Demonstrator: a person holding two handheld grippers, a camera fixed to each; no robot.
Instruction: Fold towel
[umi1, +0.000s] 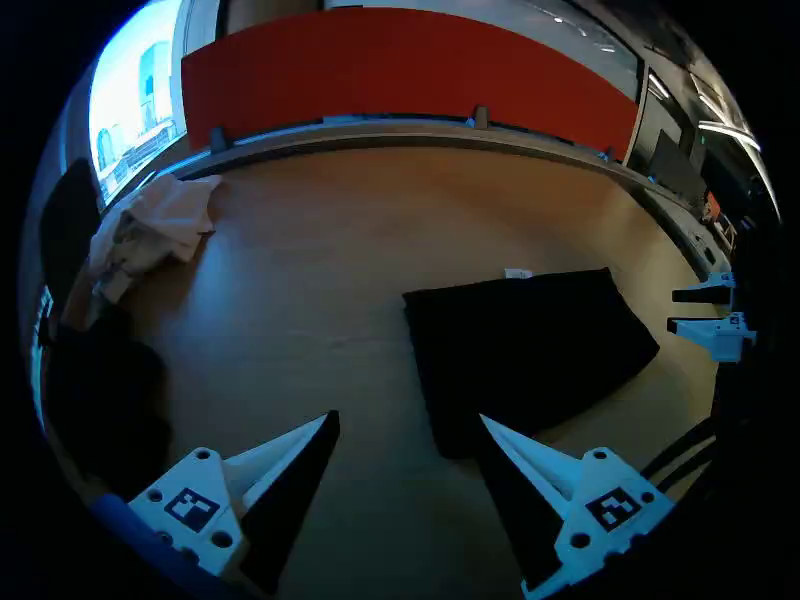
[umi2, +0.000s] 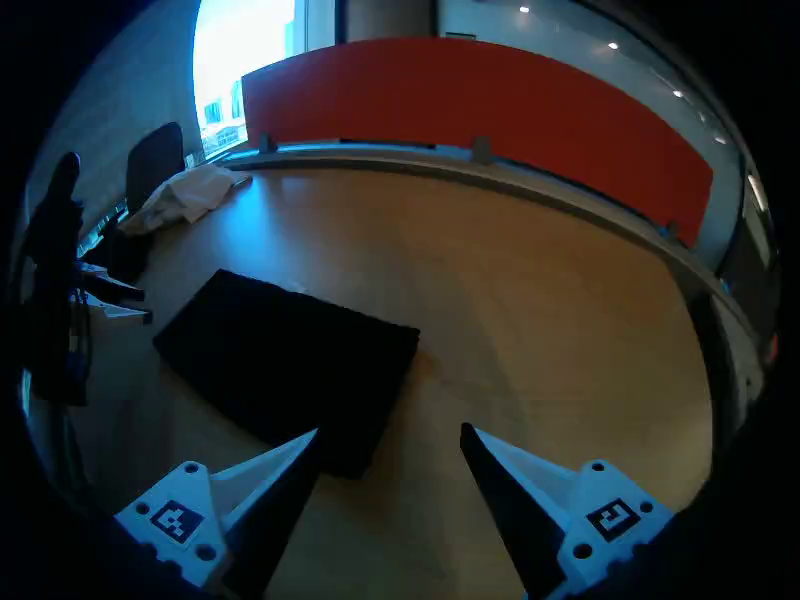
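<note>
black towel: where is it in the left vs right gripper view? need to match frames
Left gripper view: the black towel lies flat, right of centre, on the table.
Right gripper view: the black towel lies flat, left of centre.
Shared landmark: the red divider along the table's far edge, at the top of both views.

The flat black cloth towel (umi1: 525, 345) looked soft and matt, with no shine on it at all. The wide light-brown wooden table (umi1: 320, 280) was smooth and a little glossy where the light hit it, the crumpled white cloth (umi1: 150, 230) looked thin and wrinkly, and the long red divider panel (umi1: 400, 70) looked flat and matt. The left gripper (umi1: 408, 417) and the right gripper (umi2: 390, 430) had fingers (umi1: 265, 460) of smooth white plastic with dull black inner sides.
</note>
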